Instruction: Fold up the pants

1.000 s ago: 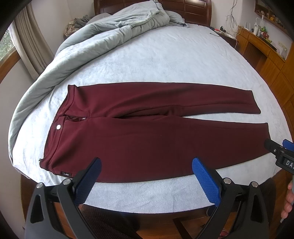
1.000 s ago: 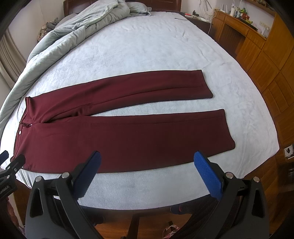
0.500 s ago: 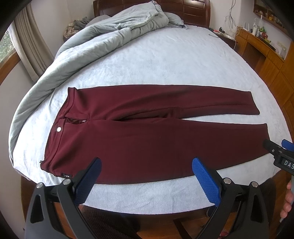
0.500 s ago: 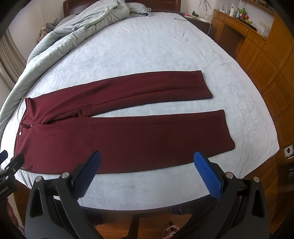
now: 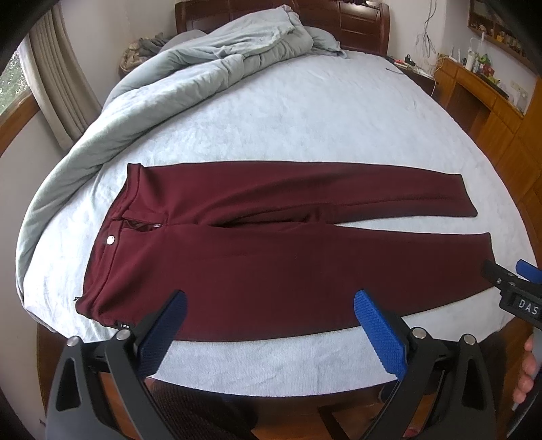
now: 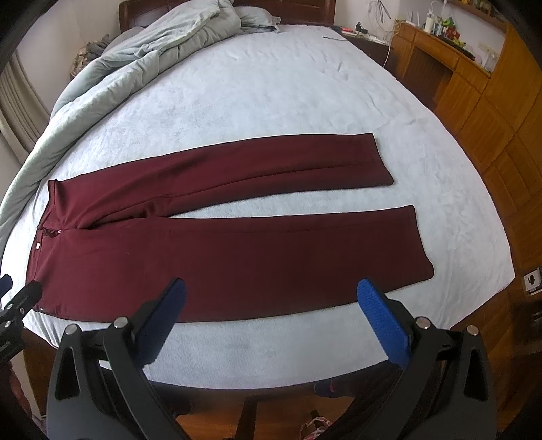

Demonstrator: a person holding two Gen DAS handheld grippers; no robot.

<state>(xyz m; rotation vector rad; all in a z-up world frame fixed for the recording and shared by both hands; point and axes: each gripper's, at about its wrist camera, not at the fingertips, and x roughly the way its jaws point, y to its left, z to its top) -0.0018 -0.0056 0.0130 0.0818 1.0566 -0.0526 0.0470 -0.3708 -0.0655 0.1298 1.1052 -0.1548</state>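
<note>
The dark red pants (image 5: 271,257) lie flat on the bed (image 5: 305,111), near the front edge. The waist is on the left and the 2 legs reach out to the right. The legs are apart at the ends, with a strip of pale blue sheet showing between them. The far leg (image 6: 271,169) stops a bit shorter than the near leg (image 6: 288,260). A small silver button (image 5: 110,240) sits on the waistband, and the fly next to it is a little open.

The left gripper (image 5: 269,321) is held over the front edge of the bed, by the waist half of the pants. Its 2 blue pads (image 5: 379,333) are far apart, so the jaws are wide and hold nothing. They are not touching the cloth.

The right gripper (image 6: 269,314) is held over the front edge too, by the leg half. Its blue pads (image 6: 382,321) are also far apart, wide and holding nothing. In the left wrist view it also peeks in at the right side, close to the end of the near leg.

A big gray blanket (image 5: 169,88) is bunched up along the left side and the top of the bed, by the dark wood headboard (image 5: 359,23). Brown wood cabinets (image 6: 491,135) stand on the right. A curtain (image 5: 57,88) hangs on the left.
</note>
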